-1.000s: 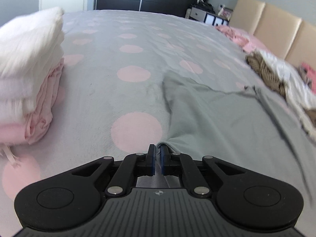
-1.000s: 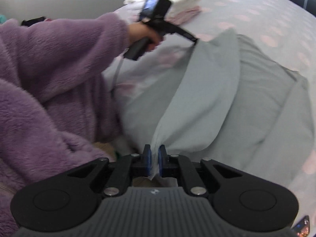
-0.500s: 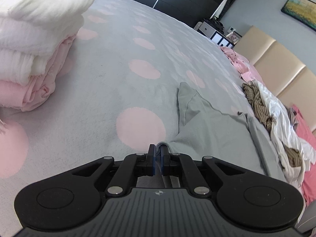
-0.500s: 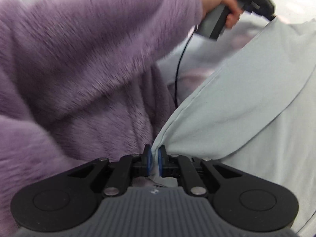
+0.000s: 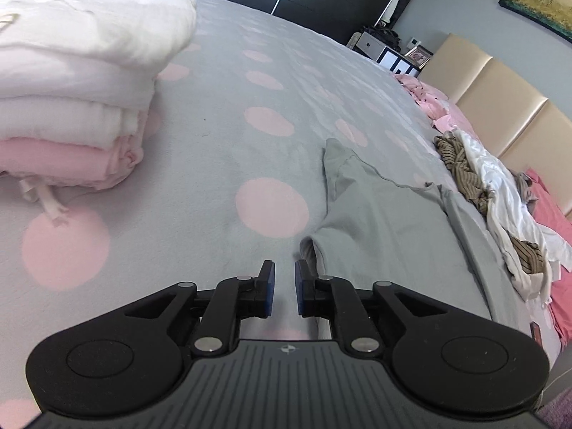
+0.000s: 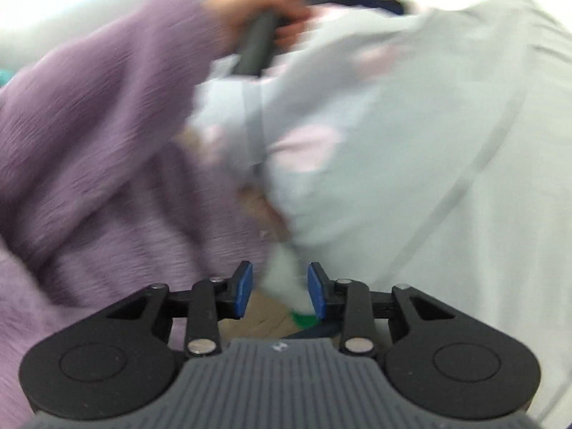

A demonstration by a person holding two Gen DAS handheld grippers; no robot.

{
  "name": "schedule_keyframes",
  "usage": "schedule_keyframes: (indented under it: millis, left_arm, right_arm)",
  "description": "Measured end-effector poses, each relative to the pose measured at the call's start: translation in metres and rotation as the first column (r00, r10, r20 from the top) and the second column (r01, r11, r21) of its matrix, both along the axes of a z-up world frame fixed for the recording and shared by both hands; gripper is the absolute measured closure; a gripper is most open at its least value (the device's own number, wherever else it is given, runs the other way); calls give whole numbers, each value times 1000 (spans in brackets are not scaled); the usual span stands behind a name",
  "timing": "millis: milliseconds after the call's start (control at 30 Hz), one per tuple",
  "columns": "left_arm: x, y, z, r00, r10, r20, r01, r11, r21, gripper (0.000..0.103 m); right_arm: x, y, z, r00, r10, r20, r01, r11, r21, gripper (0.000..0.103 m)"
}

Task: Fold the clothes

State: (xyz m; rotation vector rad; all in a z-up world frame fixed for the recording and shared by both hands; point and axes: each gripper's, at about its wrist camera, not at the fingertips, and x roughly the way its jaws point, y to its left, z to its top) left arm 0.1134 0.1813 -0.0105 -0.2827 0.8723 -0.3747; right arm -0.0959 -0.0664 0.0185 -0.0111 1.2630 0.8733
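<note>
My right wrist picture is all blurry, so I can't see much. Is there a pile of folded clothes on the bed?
Observer: Yes. The left wrist view shows a folded stack, white pieces on top of pink ones, on the spotted bedspread.
Operator: Is the left gripper holding the grey garment?
Observer: No. Its jaws have just been opening and nothing is between them. The garment's corner lies on the bed just beside its right finger.
Operator: Is there more to fold?
Observer: Yes, an unfolded heap of striped, white and pink clothes lies near the headboard.
</note>
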Motion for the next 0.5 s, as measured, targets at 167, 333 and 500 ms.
schedule_keyframes:
  millis: [167, 333, 500]
  left_arm:
    - [-37, 0, 11, 1000, -22, 9, 21, 998, 56, 94]
    - [-55, -4, 17, 1000, -11, 14, 10, 995, 96, 80]
    - [-52, -17, 21, 1000, -17, 25, 14, 992, 123, 64]
  right_arm:
    - [15, -22, -28, 995, -89, -32, 89, 996, -11, 69]
    - [24, -16, -57, 994, -104, -34, 102, 993, -53, 75]
    - [25, -17, -56, 991, -120, -56, 117, 991, -61, 78]
